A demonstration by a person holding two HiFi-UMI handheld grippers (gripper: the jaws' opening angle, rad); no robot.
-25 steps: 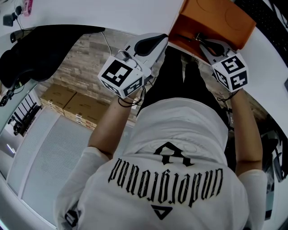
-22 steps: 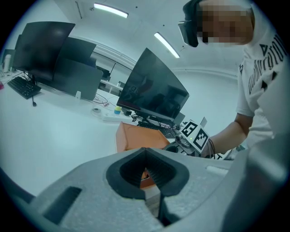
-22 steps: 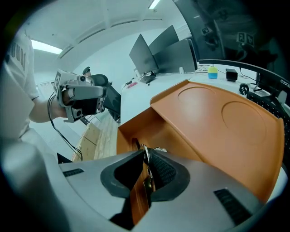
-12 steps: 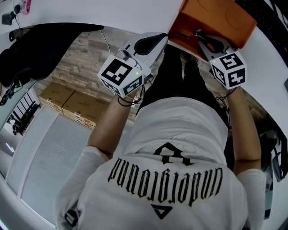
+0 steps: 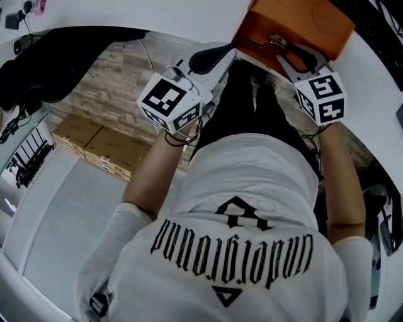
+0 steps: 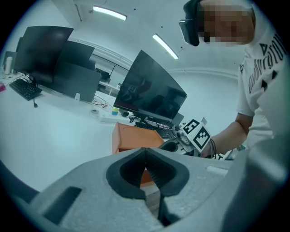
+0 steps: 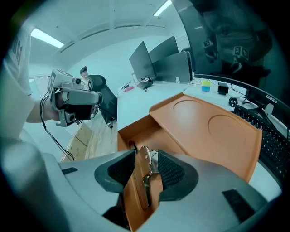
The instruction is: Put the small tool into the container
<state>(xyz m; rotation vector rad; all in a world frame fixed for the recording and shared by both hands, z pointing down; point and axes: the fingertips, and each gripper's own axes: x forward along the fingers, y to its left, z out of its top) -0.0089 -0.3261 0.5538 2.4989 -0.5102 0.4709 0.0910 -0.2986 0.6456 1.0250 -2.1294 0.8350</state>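
Observation:
An orange container [image 5: 296,25] with an open front compartment stands on the white desk; it also shows in the left gripper view [image 6: 136,140]. My right gripper [image 5: 278,44] reaches into that compartment. Its jaws are opening, and a small brown tool [image 7: 144,181] with a metal part stands upright between the pads, with gaps on both sides. The container's flat top [image 7: 204,127] lies just beyond the right gripper [image 7: 145,165]. My left gripper [image 5: 228,50] hovers left of the container at the desk edge, shut with nothing in it [image 6: 146,158].
The white desk [image 5: 157,16] carries a keyboard [image 5: 378,25] right of the container and dark monitors [image 6: 149,90] behind it. Cardboard boxes [image 5: 101,148] lie on the floor below the desk edge. A black chair [image 5: 56,63] stands at the left.
The right gripper's jaws have spread apart around the tool at the container's mouth. The left gripper has barely moved.

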